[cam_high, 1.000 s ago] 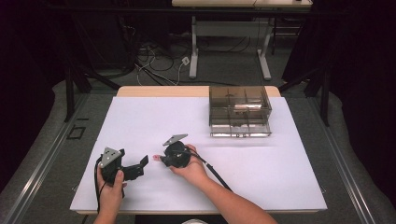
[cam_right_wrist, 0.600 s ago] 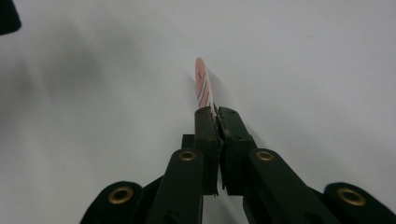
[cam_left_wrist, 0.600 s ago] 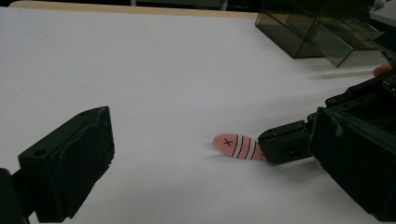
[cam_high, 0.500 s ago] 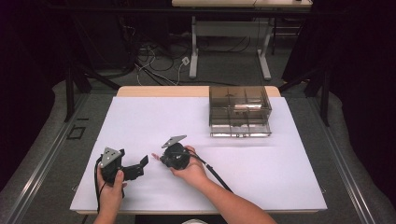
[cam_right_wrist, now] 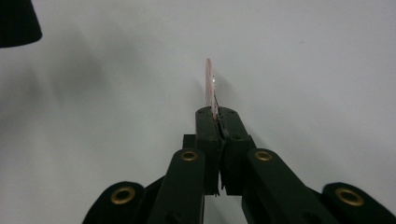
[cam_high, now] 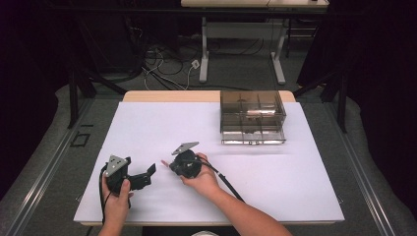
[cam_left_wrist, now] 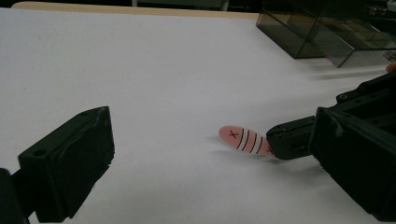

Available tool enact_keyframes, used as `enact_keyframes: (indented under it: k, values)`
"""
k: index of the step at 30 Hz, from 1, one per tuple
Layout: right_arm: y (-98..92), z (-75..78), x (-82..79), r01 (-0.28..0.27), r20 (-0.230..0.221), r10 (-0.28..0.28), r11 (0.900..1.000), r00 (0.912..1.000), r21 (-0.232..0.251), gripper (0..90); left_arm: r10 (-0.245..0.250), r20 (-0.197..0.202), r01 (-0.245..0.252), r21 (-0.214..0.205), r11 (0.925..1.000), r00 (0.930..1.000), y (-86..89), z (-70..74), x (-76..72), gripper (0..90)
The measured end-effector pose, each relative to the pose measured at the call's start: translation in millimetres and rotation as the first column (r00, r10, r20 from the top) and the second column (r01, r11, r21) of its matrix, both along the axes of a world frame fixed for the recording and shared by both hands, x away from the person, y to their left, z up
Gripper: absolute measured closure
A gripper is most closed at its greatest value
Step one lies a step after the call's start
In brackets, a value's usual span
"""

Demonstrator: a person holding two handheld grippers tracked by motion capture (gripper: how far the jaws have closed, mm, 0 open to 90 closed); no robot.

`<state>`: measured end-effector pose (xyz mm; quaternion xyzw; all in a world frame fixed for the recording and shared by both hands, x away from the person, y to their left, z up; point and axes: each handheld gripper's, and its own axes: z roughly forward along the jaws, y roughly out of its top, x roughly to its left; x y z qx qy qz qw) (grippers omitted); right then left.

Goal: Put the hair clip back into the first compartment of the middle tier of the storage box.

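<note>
A thin pink strip [cam_high: 163, 162] marked with a black x and short lines lies low over the white sheet. My right gripper [cam_high: 170, 166] is shut on one end of it. In the right gripper view the strip [cam_right_wrist: 208, 86] stands edge-on out of the closed tips [cam_right_wrist: 218, 116]. My left gripper [cam_high: 150, 172] is open, just left of the strip and pointing at it. In the left gripper view its wide jaws [cam_left_wrist: 215, 137] frame the strip [cam_left_wrist: 243, 139] and the right gripper's tip [cam_left_wrist: 292, 140].
A smoke-tinted clear box [cam_high: 252, 118] with several compartments stands at the back right of the white sheet [cam_high: 275, 187]; its corner [cam_left_wrist: 327, 32] is also in the left gripper view. Table legs and cables lie beyond the far edge.
</note>
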<state>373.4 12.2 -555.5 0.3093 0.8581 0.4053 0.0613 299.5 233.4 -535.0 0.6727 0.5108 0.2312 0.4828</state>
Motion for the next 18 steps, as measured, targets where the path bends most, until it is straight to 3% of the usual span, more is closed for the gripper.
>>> enact_keyframes:
  k: [9,10,13,18]
  values:
    - [-12.4,4.0,-0.9,0.033,0.006,-0.033,0.9988,0.9994,0.035,88.3,0.000,-0.001,0.000,0.004,1.0000,1.0000,-0.1,-0.4,0.2,0.4]
    - [-13.5,3.2,-0.7,0.041,0.032,-0.043,0.9972,0.9986,0.063,88.2,0.001,0.000,-0.001,0.004,1.0000,1.0000,-0.2,-0.4,0.1,0.4]
    - [-21.1,8.6,-2.2,0.042,0.022,-0.043,0.9979,0.9988,0.049,88.2,-0.001,-0.002,0.001,0.002,1.0000,1.0000,-0.6,-0.6,0.1,0.4]
    - [-28.2,11.5,-3.2,0.058,0.053,-0.062,0.9952,0.9967,0.079,88.2,0.001,0.002,-0.001,0.004,1.0000,1.0000,-1.0,-0.9,0.3,0.4]
